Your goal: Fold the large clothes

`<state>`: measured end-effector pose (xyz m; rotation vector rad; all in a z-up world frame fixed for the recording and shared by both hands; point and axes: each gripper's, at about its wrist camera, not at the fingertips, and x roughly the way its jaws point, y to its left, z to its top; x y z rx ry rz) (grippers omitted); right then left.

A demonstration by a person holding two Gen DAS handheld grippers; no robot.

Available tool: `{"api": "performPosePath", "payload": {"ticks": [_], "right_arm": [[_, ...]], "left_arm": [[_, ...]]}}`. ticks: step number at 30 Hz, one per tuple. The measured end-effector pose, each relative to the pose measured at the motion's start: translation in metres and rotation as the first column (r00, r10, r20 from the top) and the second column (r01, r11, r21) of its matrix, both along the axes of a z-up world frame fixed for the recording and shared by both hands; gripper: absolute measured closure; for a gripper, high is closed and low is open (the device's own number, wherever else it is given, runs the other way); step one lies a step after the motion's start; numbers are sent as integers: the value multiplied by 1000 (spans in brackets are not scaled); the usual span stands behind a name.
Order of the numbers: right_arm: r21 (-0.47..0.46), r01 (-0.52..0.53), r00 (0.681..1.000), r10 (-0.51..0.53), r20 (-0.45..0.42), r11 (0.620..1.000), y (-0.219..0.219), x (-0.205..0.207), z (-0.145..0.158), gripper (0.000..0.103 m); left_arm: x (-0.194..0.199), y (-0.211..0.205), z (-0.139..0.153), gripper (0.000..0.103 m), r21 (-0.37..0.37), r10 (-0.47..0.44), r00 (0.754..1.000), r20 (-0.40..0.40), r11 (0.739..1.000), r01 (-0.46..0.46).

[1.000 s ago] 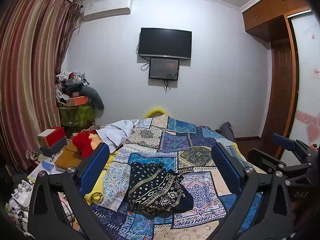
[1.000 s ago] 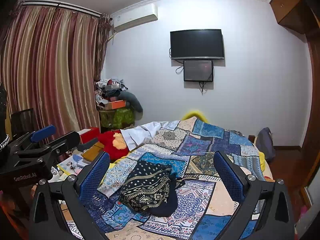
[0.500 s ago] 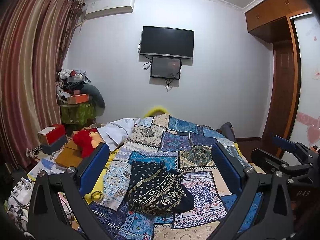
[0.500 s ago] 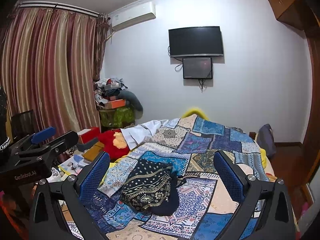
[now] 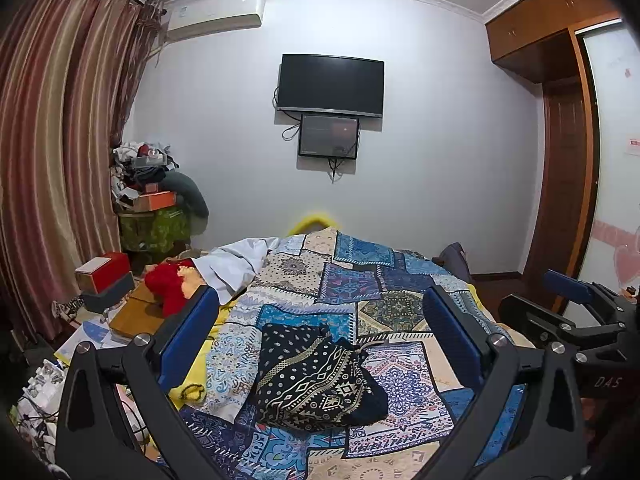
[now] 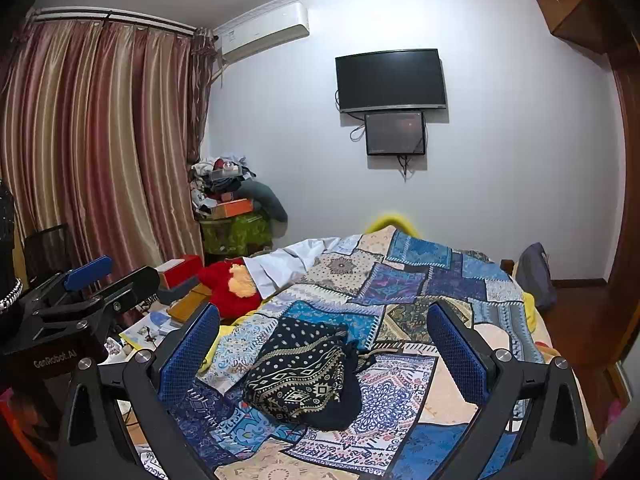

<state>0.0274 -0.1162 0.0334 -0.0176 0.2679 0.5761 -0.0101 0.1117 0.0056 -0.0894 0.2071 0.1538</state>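
Both the left gripper (image 5: pixel 320 332) and the right gripper (image 6: pixel 323 340) are being held wide apart, empty, above the dark patterned garment (image 5: pixel 316 380) bunched on the patchwork bedspread (image 5: pixel 400 300) — which risks being pinched along with it.

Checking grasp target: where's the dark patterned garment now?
Both wrist views: dark patterned garment lies bunched on the patchwork quilt, centered ahead of both open grippers, untouched.

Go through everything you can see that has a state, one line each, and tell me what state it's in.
Left tool: open, empty.
Right tool: open, empty.
Dark patterned garment: bunched in a heap on the bed, not folded flat.
Patchwork bedspread: spread over the bed.
Television: screen dark.
Curtains: drawn shut.
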Motion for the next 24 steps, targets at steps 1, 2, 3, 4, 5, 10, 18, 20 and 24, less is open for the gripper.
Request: {"api": "performPosePath", "payload": {"ticks": [1, 2, 3, 4, 5, 10, 18, 20, 24], "right_arm": [[-1, 0, 1000, 0, 0, 1000, 0, 0, 0, 0], [-1, 0, 1000, 0, -2, 1000, 0, 0, 0, 0], [-1, 2, 1000, -2, -1, 1000, 1, -1, -1, 0], [0, 2, 1000, -2, -2, 1000, 1, -1, -1, 0], [1, 1, 1000, -1, -3, 1000, 1, -1, -1, 0], [6, 4, 1000, -4, -8, 1000, 5, -3, -3, 0], [7, 11, 1000, -11, -6, 1000, 8, -5, -3, 0], [7, 11, 1000, -11, -7, 1000, 8, -5, -2, 0], [7, 14, 1000, -14, -8, 1000, 9, -6, -1, 0]], "left_arm": [[0, 0, 0, 0, 1, -2, 1000, 0, 1000, 2], [0, 0, 0, 0, 1, -5, 1000, 0, 1000, 5], [0, 0, 1, 0, 0, -7, 1000, 0, 1000, 7], [-1, 0, 1, 0, -1, -8, 1000, 0, 1000, 8], [-1, 0, 1, 0, -2, -9, 1000, 0, 1000, 9], [0, 0, 2, 0, -5, -13, 1000, 1, 1000, 13], [2, -2, 2, 0, -12, -35, 999, -3, 999, 35], [3, -3, 2, 0, -11, -39, 999, -3, 999, 39], [3, -5, 3, 0, -2, -47, 999, -2, 999, 47]]}}
